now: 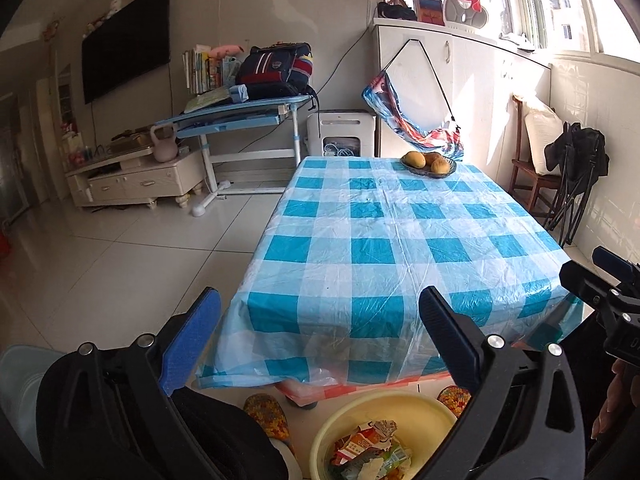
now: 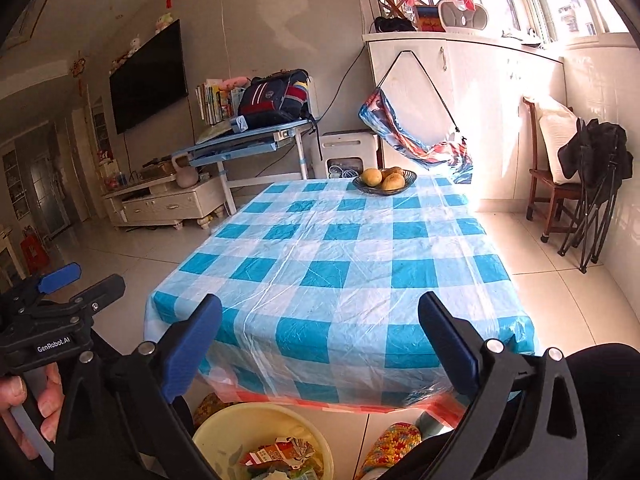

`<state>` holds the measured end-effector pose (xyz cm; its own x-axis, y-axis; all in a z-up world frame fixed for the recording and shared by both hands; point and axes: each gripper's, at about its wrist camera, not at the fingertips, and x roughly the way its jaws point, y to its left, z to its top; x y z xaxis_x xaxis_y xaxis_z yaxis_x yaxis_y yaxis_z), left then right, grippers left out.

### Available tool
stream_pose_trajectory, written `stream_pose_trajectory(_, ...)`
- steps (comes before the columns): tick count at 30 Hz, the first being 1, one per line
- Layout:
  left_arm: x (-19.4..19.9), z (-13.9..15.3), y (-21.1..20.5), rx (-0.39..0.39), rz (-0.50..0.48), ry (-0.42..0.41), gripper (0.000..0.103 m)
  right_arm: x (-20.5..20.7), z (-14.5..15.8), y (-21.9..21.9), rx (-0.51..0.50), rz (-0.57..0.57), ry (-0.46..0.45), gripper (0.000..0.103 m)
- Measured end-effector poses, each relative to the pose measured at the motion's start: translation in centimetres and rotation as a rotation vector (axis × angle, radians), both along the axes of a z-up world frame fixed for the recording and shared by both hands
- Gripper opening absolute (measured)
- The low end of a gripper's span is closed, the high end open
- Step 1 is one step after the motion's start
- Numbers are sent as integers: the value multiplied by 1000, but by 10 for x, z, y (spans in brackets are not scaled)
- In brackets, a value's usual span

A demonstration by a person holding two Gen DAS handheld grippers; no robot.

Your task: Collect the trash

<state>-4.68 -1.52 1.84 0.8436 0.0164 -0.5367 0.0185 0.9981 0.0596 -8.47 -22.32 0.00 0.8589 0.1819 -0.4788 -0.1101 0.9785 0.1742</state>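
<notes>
Late in the collecting, by the look of it. Yellow basin (image 1: 384, 432) on the floor at the near table edge, holding crumpled wrappers and torn packets (image 1: 368, 452) — the trash. Tablecloth (image 1: 380, 248), blue check under clear plastic, bare of litter as far as visible; only a fruit bowl (image 1: 429, 165) at the far end.

Left gripper (image 1: 320, 340): fingers spread wide, nothing between them, raised above the basin and aimed across the table. Right gripper (image 2: 320, 340): likewise fully spread, holding nothing, level with the near table edge.

Next move, as a judgement: scan table and floor for leftover scraps; if none, task close to done. Any further pick calls for lowering a gripper flat to the cloth without snagging the plastic cover.

Left view only: right gripper at the frame's right edge, more of the basin rim. Right view only: left gripper at the left edge with the hand (image 2: 24, 404) on its handle, plus floor right of the table. Small scraps possibly lost in the glare near the window.
</notes>
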Motion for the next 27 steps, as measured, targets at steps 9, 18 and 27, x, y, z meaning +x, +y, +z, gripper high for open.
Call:
stream_pose_trajectory(9,-3,-6,-5,33,-2,-12,96,-1,-2,6,-32,7,-7,95)
stream_pose_trajectory(18,1,-7,8,-14,43,1,96,-2,0,2,-23,-6,-17,95)
stream_pose_trajectory(27,2,-7,6,3,51,-2,96,-4,1,5,-38,-13,-31,95)
